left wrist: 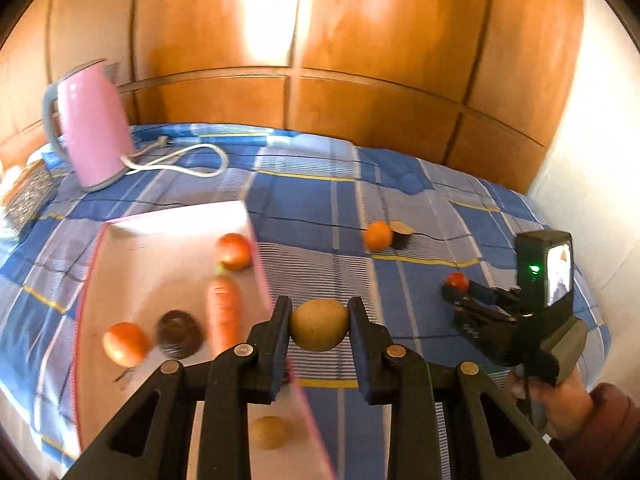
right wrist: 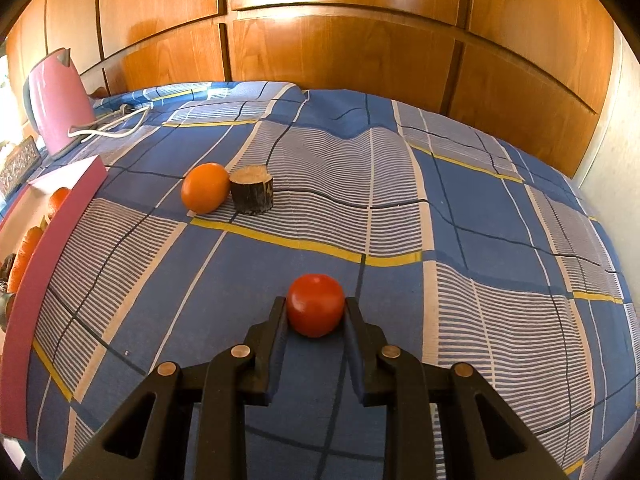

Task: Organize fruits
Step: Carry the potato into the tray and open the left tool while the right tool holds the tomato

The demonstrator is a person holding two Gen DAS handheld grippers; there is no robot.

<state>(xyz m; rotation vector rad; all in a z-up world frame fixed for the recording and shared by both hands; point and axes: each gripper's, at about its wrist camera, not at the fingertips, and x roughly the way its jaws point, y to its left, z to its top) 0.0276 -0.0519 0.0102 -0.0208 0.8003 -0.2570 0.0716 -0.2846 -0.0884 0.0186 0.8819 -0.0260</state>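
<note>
My left gripper [left wrist: 319,314] is shut on a round tan-brown fruit [left wrist: 319,326], held in the air above the right wall of a pink-walled white box [left wrist: 160,240]. In the box lie a reddish apple [left wrist: 234,251], a carrot [left wrist: 224,314], a dark brown piece [left wrist: 178,334], an orange-red fruit [left wrist: 126,343] and another tan fruit [left wrist: 269,432]. My right gripper [right wrist: 316,306] is shut on a red tomato [right wrist: 316,312], low over the blue checked cloth [right wrist: 480,208]. An orange [right wrist: 205,193] touches a short wood stump [right wrist: 252,194] farther back.
A pink kettle [left wrist: 94,128] with a white cord [left wrist: 180,160] stands at the back left. Wooden panels [right wrist: 340,52] close off the rear, a pale wall [left wrist: 600,140] the right. A hand [left wrist: 560,396] grips the right tool. The box's pink wall [right wrist: 44,256] is at the left.
</note>
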